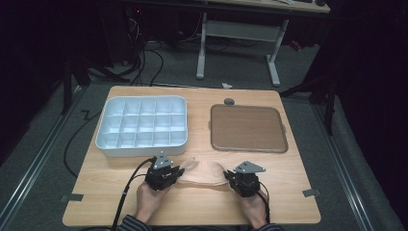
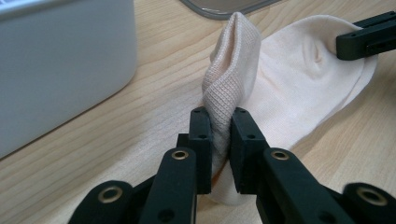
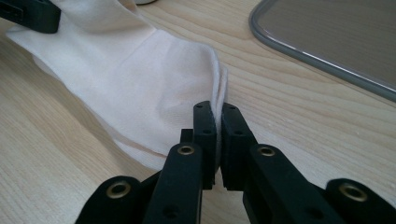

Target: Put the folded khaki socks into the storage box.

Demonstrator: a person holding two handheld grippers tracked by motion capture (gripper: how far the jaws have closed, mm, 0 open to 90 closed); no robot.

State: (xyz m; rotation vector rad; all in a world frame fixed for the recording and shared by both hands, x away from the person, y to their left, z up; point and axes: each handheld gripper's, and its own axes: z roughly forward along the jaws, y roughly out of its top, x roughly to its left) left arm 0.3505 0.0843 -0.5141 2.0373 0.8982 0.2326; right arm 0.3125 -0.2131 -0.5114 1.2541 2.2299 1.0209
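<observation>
The white plastic compartment tray (image 1: 142, 126) stands empty at the left. Before it, the left gripper (image 2: 219, 140) pinches the ribbed cuff of a pale peach knit sock (image 1: 204, 173) lying on the wooden table (image 1: 288, 183). The right gripper (image 3: 217, 135) clamps its smooth toe. Folding seems barely begun; the brown flat tray (image 1: 248, 127) is bare.

pale peach sock (image 2: 299, 79), white divided box (image 1: 142, 125), brown tray (image 1: 248, 129).
</observation>
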